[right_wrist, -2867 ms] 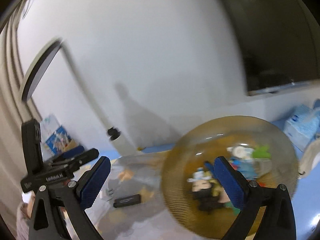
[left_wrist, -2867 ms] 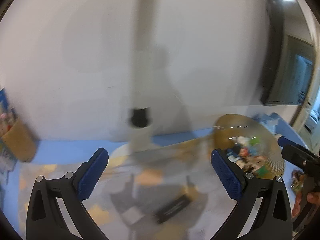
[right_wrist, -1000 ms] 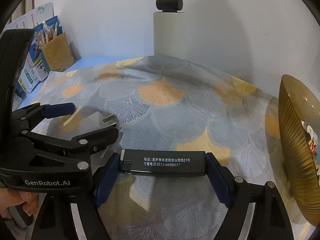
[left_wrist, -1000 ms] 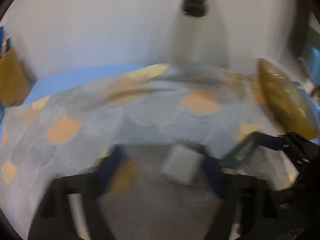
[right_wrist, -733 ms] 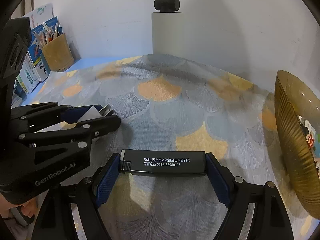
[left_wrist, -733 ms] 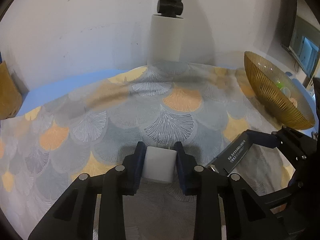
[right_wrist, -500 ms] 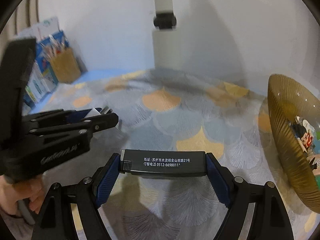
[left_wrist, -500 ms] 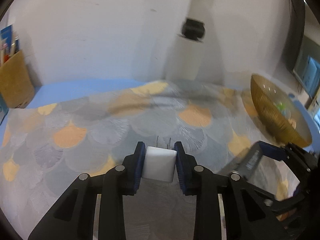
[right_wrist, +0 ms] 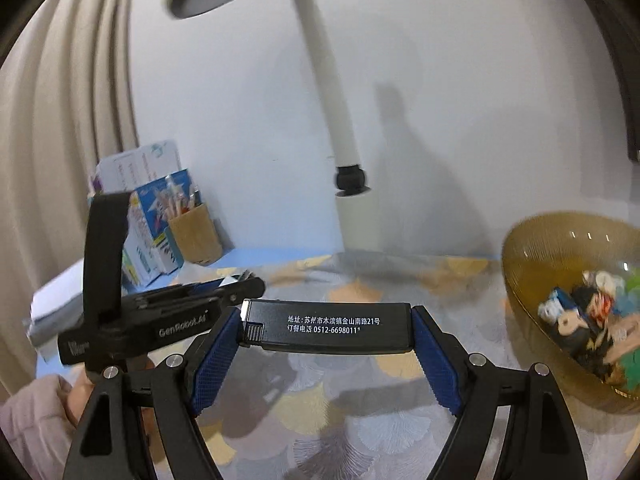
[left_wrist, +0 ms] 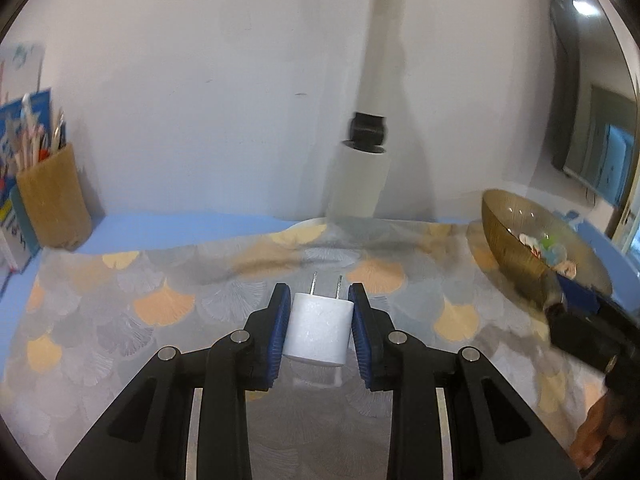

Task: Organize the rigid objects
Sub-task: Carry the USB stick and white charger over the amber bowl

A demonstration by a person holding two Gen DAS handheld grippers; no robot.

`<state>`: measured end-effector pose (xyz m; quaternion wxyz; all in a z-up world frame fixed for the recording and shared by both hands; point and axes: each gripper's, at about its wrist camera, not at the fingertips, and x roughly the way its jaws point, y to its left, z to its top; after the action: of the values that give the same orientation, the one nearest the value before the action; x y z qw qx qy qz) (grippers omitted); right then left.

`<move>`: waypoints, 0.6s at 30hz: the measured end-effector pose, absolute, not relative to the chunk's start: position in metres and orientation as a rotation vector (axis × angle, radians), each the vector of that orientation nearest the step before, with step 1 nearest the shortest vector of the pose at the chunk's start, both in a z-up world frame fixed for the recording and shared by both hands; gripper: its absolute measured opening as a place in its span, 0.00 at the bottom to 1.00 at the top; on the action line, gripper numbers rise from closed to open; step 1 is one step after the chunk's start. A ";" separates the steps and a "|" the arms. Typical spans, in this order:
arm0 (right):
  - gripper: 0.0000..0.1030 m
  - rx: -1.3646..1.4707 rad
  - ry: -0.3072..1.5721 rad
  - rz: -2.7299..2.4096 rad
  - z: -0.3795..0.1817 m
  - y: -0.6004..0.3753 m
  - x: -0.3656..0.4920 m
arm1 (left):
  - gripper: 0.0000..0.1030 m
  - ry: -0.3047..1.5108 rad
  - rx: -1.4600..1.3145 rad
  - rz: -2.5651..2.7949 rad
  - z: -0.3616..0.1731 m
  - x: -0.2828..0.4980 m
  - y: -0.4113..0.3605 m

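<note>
The black lighter [right_wrist: 328, 326] carries 2 lines of white print on its side: the upper reads "地址: 苏州市木渎镇金山南路21号", the lower "订餐电话 0512-6698011". The left gripper [right_wrist: 240, 284], seen from the right wrist view, bears the white lettering "GenRobot.AI" on its black body, with a further short white word nearer its handle end that is too blurred to read. The boxes [right_wrist: 152, 216] beside the pen holder have printed faces, but nothing on them is legible.

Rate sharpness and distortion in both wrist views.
Left wrist: plug and left gripper sharp; lamp and bowl motion-smeared. Right wrist: lighter print crisp, right gripper sharp, bowl soft. Both fisheye-curved, corners dark.
</note>
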<state>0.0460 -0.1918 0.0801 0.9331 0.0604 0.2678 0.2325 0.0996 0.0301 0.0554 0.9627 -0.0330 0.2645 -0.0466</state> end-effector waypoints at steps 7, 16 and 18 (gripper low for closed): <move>0.80 0.219 0.523 0.440 0.122 -0.231 0.075 | 0.26 0.471 -0.047 -0.162 0.107 0.113 -0.016; 0.80 0.310 0.555 0.309 0.157 -0.321 0.133 | 0.26 0.483 -0.081 -0.344 0.141 0.164 -0.100; 0.80 0.319 0.571 0.282 0.156 -0.334 0.143 | 0.26 0.512 -0.086 -0.395 0.136 0.174 -0.116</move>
<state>0.1427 -0.3344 0.1564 0.9373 0.1563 0.2793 0.1380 0.1739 -0.1161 0.1364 0.9473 -0.0423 0.2513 -0.1940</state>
